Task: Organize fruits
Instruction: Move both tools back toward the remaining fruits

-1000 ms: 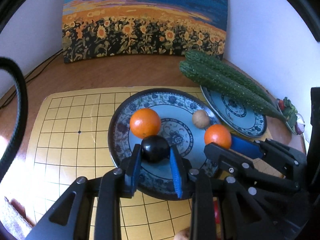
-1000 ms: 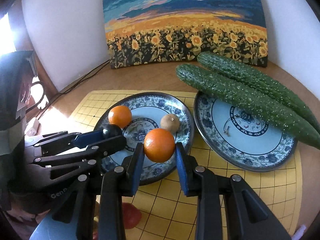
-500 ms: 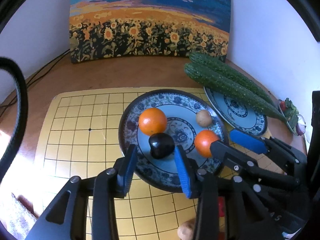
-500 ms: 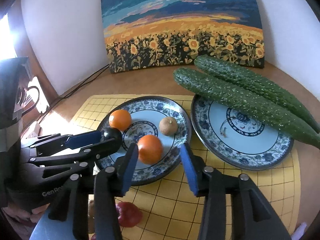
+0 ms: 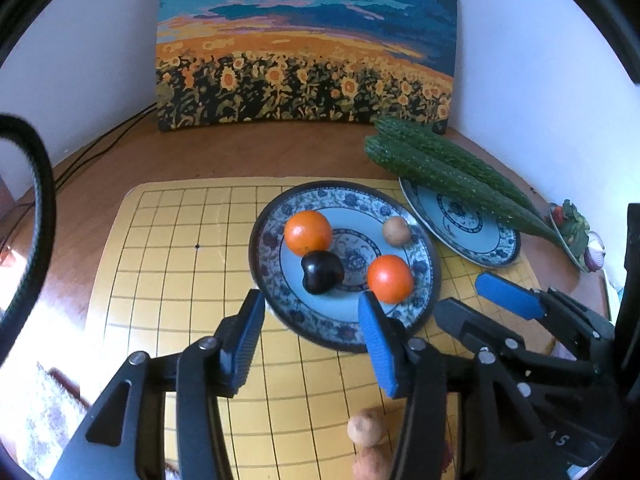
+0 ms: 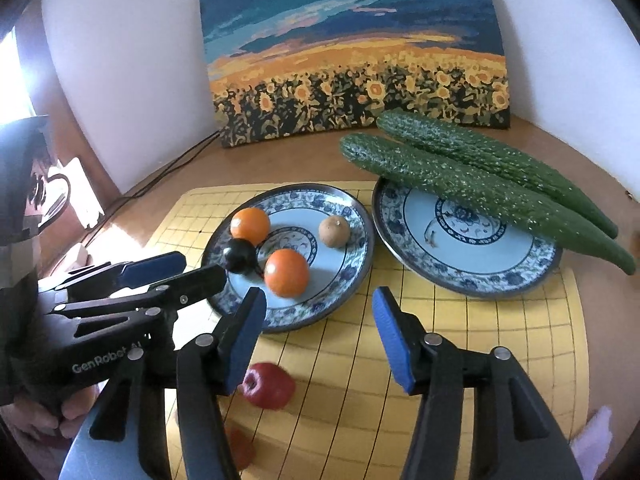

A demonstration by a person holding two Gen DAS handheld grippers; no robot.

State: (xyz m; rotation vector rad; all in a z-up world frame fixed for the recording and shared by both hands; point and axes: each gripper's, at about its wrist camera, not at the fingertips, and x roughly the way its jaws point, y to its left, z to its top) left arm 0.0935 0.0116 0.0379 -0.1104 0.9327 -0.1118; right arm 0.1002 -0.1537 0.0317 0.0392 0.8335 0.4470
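1. Surface: brown wooden table [image 6: 304, 160] w/ a yellow grid mat [image 5: 180, 264] on top; white walls meet in a corner behind; sunflower painting [image 6: 356, 60] leans vs the wall; black cables run off the table's left side.
2. On the mat: blue-patterned plate [image 6: 352, 216] holding two oranges, far one [image 6: 250, 225] and near one [image 6: 286, 272], a dark plum [image 6: 239, 255] touching the far orange, and a small tan fruit [image 6: 334, 231] apart on the right; second plate [image 6: 472, 280] just beside it, w/ two cucumbers [image 6: 460, 176] lying across its far rim.
3. Right wrist view only: red apple [image 6: 267, 385] on the mat btwn the plate and the camera, plus a reddish item lower down, too blurred to ID; left wrist view only: a tan fruit [image 5: 366, 427] at the mat's near edge, and a small dish w/ red/green bits far right.
4. Left gripper [image 5: 310, 338]: jaws spread wide, holding nothing; tips at the plate's near rim, plum just beyond.
5. Right gripper [image 6: 318, 334]: jaws wide apart, empty; near orange lies just ahead of its left tip.
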